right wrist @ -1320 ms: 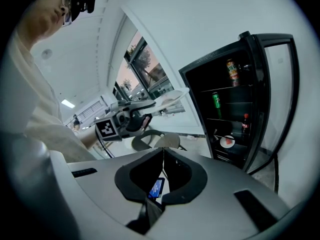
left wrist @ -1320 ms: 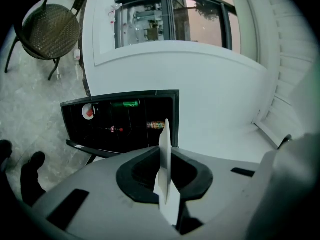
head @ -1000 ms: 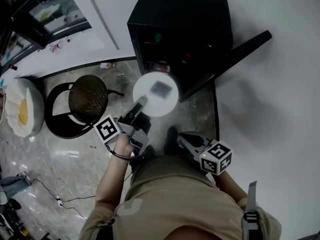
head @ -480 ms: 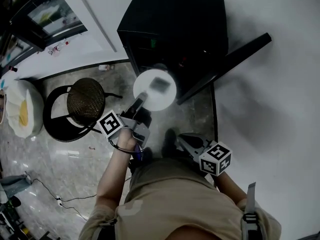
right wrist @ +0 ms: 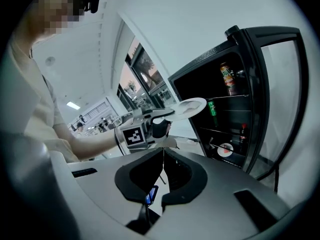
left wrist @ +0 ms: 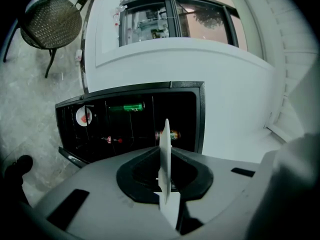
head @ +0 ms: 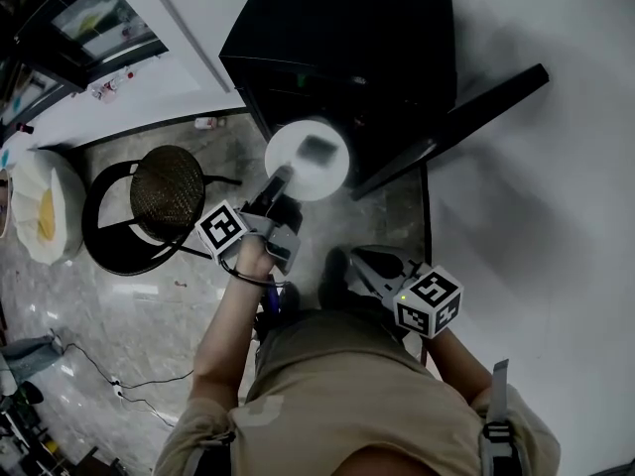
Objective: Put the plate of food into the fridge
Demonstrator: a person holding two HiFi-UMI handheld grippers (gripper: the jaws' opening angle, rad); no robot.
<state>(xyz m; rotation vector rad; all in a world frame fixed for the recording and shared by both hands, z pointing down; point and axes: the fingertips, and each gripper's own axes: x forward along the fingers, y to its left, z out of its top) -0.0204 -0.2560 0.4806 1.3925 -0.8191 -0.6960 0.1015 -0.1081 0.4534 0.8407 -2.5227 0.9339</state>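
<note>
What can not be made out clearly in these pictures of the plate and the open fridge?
- Food on the round white plate: the head view shows only a dark blurred square; the left gripper view sees the plate edge-on.
- Labels of the cans and bottles in the black fridge: too small in both gripper views.
- Its inside in the head view: lost in darkness.

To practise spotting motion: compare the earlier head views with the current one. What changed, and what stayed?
The left claw, shut on the rim of the plate, has carried it forward, closer to the open fridge. Nothing was taken or let go. The right claw stays shut and empty by the body; the fridge door stays open.
</note>
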